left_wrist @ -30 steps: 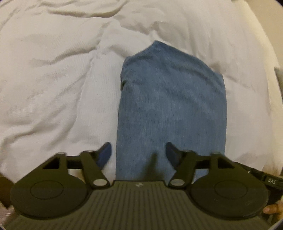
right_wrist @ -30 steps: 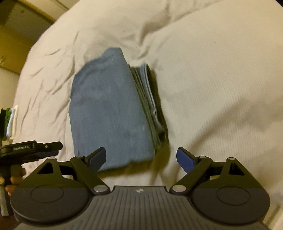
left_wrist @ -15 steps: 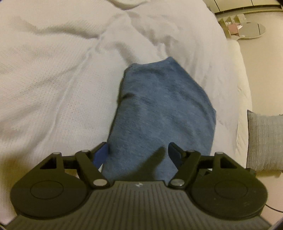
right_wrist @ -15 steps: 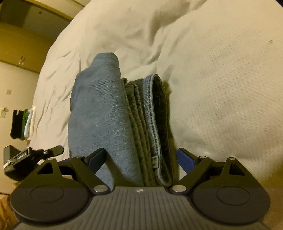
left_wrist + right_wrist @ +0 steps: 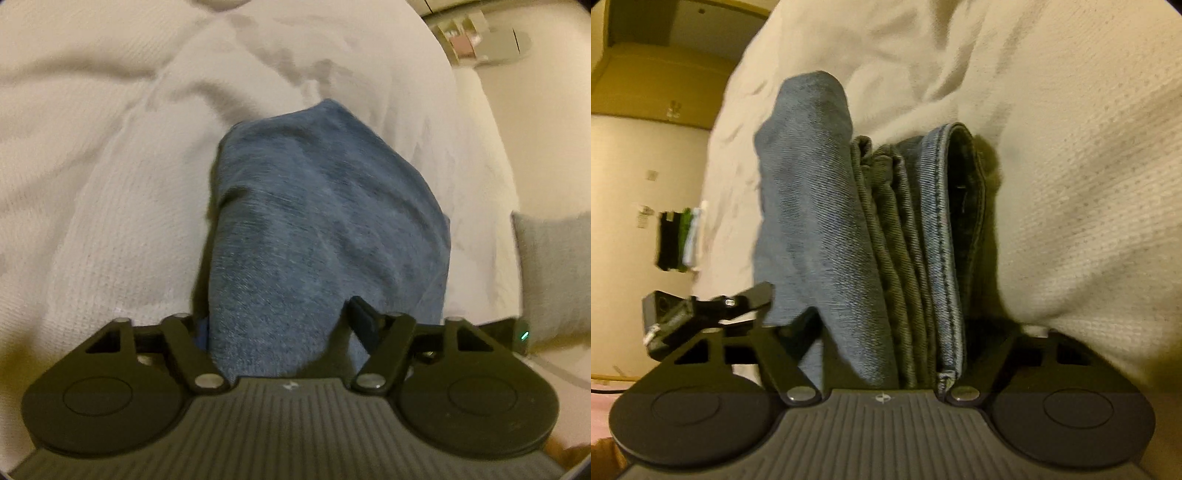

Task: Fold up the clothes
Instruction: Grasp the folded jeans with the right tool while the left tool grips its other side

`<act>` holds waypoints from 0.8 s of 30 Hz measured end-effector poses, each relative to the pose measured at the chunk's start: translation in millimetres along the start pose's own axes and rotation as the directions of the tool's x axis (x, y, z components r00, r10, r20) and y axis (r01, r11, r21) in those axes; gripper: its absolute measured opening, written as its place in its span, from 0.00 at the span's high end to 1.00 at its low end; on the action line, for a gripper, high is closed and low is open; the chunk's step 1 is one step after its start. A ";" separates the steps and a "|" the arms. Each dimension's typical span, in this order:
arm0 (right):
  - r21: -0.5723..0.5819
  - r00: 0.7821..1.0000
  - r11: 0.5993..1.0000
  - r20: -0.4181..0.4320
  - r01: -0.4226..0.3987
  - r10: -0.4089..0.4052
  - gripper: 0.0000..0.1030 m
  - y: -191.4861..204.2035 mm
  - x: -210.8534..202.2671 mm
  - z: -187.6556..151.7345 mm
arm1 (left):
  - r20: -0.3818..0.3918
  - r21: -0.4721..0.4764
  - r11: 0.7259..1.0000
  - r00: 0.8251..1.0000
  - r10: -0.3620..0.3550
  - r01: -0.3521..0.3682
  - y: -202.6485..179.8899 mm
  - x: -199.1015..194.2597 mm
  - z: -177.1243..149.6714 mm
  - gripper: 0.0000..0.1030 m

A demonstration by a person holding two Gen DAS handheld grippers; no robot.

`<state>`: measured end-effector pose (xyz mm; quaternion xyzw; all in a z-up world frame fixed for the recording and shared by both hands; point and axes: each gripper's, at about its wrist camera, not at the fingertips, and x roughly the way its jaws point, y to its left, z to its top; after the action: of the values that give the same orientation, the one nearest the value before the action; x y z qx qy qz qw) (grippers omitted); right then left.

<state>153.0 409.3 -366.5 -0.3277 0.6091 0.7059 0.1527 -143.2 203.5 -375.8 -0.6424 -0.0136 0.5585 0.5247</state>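
While clamped: both jaws, folded jeans [image 5: 325, 236].

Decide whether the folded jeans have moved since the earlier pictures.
Yes. The jeans have come up off the bedspread, one end now between the right tongs, judged against its fixed wrinkles.

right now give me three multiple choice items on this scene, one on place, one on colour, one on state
1. Where do the folded jeans lie?
A. on a white bedspread
B. on a wooden floor
C. in a basket

2. What colour is the jeans' outer fabric?
A. red
B. blue
C. black

3. How does the right gripper stand to the jeans?
A. far above them
B. its fingers straddle the stacked fold edges
C. turned away

Key: 1 A, the white bedspread surrounds the denim; 2 B, blue in both views; 3 B, the layers run down between the two fingers in the right wrist view.
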 end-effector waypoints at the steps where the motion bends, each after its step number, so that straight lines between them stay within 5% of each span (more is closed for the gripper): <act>1: 0.001 1.000 1.000 -0.005 -0.013 0.013 0.45 1.6 -1.7 0.0 | 0.013 0.016 1.000 1.000 0.005 -0.006 -6.5 -6.6 -0.9 0.51; 3: -0.005 1.000 1.000 -0.004 -0.028 0.028 0.49 9.4 -5.8 1.5 | 0.033 0.022 1.000 0.999 0.004 -0.005 -16.7 -21.5 -1.2 0.59; 10: -0.048 0.988 0.987 0.002 -0.153 0.153 0.56 68.4 -27.5 -0.3 | 0.179 0.000 1.000 0.984 0.013 -0.013 -39.5 -116.5 -4.8 0.59; 17: -0.182 0.962 0.945 -0.067 -0.272 0.264 0.57 175.7 -12.9 5.5 | 0.402 -0.068 0.997 0.913 0.070 -0.046 -34.8 -251.6 -21.2 0.60; 24: -0.284 0.936 0.893 -0.154 -0.350 0.318 0.57 298.7 42.7 -7.2 | 0.522 -0.121 0.989 0.842 0.133 -0.082 9.6 -375.3 -30.4 0.60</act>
<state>-60.2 331.4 -167.6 -0.2740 0.5463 0.7896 -0.0553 -267.5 -47.4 -123.8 -0.4876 -0.1475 0.7409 0.4378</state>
